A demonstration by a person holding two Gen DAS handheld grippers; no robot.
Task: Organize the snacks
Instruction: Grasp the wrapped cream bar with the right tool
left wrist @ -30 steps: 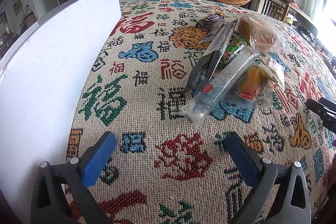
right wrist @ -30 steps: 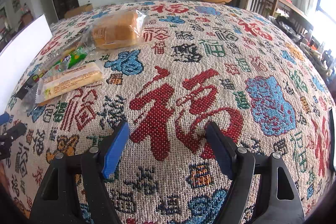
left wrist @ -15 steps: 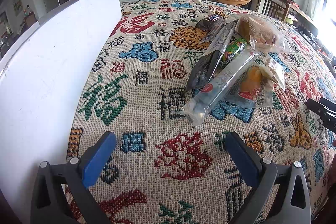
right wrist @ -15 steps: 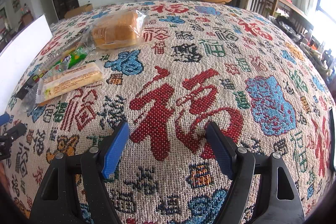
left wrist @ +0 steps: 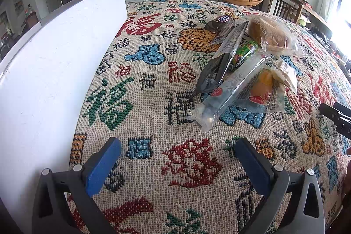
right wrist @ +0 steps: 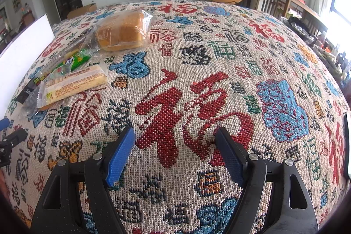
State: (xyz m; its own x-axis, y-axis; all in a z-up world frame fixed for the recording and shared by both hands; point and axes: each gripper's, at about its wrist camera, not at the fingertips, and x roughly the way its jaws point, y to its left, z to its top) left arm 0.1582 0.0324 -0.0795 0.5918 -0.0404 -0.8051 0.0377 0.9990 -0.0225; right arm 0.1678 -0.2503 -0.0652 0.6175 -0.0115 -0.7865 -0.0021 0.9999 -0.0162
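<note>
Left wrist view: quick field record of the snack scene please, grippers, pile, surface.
surface: patterned woven cloth
snack pile: heaped wrapped packets, ahead and right of the left gripper
top of pile: bagged bread
nearest packet: long clear tube pack
white board: upright along the cloth's left edge
left gripper: open, empty
right gripper: open, empty

Snack packets [left wrist: 239,63] lie heaped on the tablecloth [left wrist: 153,102], right of the board [left wrist: 54,58].
</note>
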